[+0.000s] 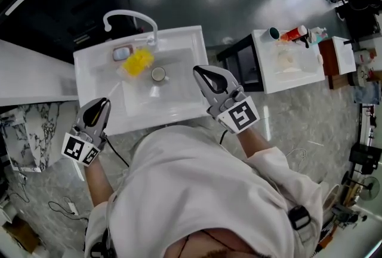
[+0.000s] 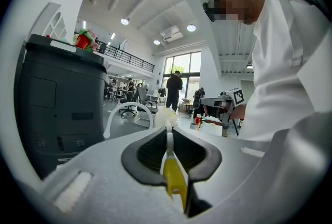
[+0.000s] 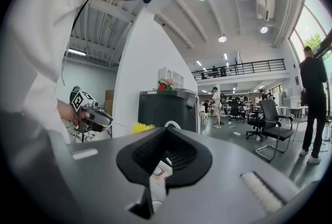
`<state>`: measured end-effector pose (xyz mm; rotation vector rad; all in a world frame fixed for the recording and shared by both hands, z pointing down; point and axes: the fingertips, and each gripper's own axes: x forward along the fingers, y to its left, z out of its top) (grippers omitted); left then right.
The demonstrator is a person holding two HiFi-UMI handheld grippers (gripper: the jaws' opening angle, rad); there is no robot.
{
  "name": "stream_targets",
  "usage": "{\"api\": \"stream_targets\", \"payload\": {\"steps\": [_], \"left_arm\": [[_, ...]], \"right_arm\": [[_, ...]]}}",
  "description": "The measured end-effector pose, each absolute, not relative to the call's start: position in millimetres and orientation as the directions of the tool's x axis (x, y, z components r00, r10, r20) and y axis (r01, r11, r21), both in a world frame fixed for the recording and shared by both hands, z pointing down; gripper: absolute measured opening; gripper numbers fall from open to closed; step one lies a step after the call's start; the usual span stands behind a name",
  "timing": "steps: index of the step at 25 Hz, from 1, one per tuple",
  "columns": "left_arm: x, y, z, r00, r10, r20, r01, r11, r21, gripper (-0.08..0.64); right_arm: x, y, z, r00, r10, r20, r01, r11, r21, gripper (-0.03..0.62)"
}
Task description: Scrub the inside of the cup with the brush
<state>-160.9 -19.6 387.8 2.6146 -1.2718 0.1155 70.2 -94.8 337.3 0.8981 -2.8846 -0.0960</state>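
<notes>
On my feed the brush (image 1: 138, 62) is clamped by its handle in the left gripper (image 1: 102, 105), jaws pressed on it. The gripped end of the handle is yellow; the rest is a thin white stem that runs out over the front left corner of the sink (image 1: 179, 42). Its fluffy yellow head sits over the far left part of the basin; I cannot tell whether it touches the bottom. The cup (image 1: 157, 76) looks like clear glass with a round rim. It stands near the middle of the basin, mouth up as far as I can see, just right of the brush head and apart from it.
</notes>
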Motion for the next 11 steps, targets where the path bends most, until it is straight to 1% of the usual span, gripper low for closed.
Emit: {"api": "stream_targets", "payload": {"steps": [6, 11], "left_arm": [[-158.3, -20.5, 388.3, 0.625, -0.761, 0.173, -0.780, -0.601, 0.173, 0.046], [-155.7, -18.3, 388.3, 0.631, -0.757, 0.171, -0.775, -0.607, 0.175, 0.045]], "right_arm": [[72.3, -94.9, 336.7, -0.815, -0.573, 0.085, -0.566, 0.819, 0.094, 0.003], [75.7, -91.3, 339.7, -0.809, -0.577, 0.108, -0.571, 0.816, 0.087, 0.003]]}}
